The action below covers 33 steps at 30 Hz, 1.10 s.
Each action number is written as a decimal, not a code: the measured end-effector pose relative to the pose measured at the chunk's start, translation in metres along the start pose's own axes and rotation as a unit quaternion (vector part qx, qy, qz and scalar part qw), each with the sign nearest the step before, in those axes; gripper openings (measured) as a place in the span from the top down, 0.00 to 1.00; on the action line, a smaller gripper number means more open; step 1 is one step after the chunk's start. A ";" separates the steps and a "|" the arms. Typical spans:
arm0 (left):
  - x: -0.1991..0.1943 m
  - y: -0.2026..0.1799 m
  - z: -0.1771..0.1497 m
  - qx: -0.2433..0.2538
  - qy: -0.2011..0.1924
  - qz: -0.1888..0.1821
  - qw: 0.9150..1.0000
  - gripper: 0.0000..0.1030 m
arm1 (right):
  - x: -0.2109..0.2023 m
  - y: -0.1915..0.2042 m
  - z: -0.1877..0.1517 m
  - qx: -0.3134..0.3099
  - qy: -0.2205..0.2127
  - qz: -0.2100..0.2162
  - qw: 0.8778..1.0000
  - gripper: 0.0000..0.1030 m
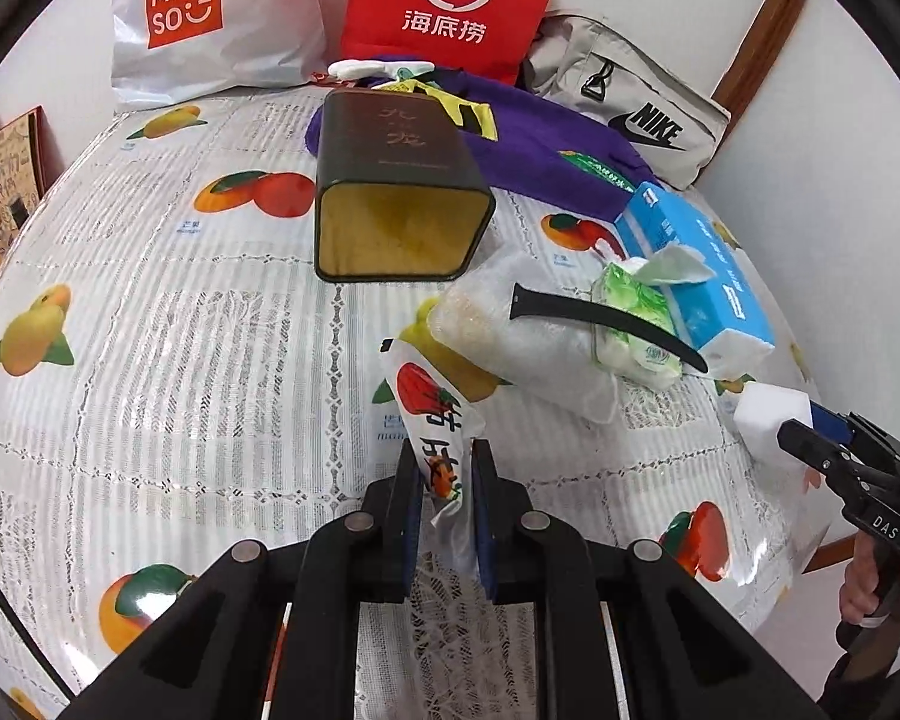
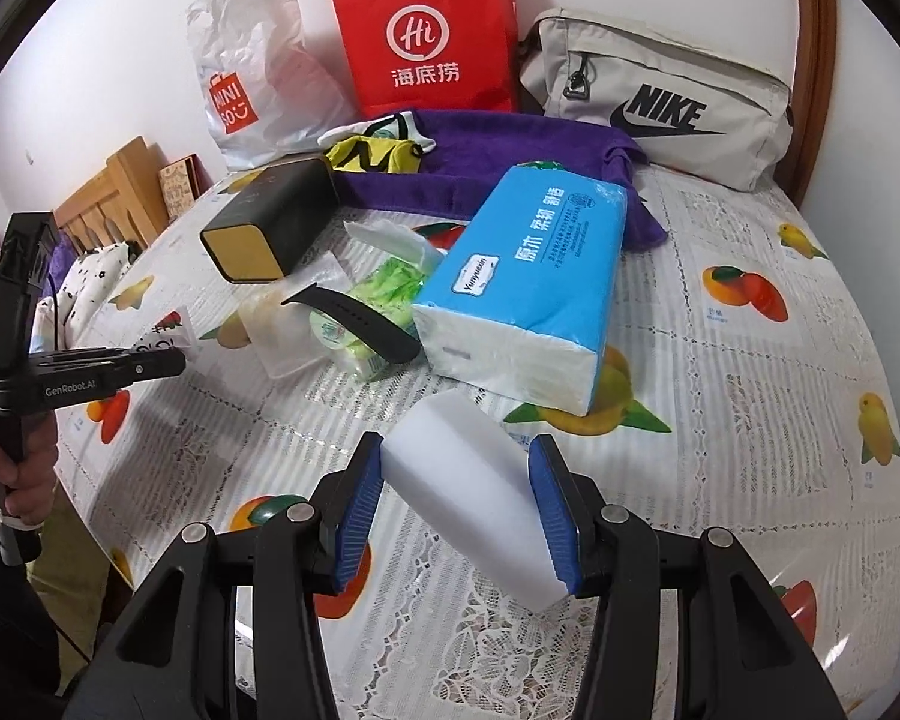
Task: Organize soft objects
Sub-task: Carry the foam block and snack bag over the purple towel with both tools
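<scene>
The left gripper (image 1: 447, 480) has its fingers clamped on a printed packet (image 1: 432, 420), its lower end hidden; the right gripper (image 2: 459, 498) grips a white sponge (image 2: 480, 498) above the bench (image 2: 720, 420).

Bright, sharp, fisheye-warped edges

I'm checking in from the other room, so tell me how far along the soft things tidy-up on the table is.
Nothing looks sorted yet. In hand: the left gripper is shut on a printed snack packet, and the right gripper holds a white sponge block between its fingers. Left on the table: the blue tissue pack, green wipes, a clear bag with a black strap across it, and the purple cloth.
</scene>
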State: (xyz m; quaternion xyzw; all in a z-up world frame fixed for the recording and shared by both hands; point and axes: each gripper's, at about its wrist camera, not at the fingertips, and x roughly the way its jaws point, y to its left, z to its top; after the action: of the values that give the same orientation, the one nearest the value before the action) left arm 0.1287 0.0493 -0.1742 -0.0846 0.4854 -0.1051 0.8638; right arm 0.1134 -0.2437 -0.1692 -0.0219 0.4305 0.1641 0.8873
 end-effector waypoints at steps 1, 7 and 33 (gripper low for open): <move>-0.001 0.000 0.001 0.000 -0.002 0.000 1.000 0.86 | -0.001 0.001 0.001 -0.001 0.000 0.001 1.000 0.52; -0.012 0.000 0.017 0.000 -0.015 0.004 1.000 0.86 | -0.014 0.007 0.012 -0.012 -0.012 0.012 1.000 0.52; -0.046 0.043 0.132 -0.067 -0.105 -0.004 0.992 0.85 | -0.025 -0.015 0.135 -0.022 -0.111 -0.030 0.993 0.52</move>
State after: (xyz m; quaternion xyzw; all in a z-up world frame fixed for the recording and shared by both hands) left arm 0.2228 0.1087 -0.0793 -0.1545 0.3974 -0.0666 0.9021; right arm 0.2059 -0.2409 -0.0666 -0.0356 0.3253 0.1482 0.9332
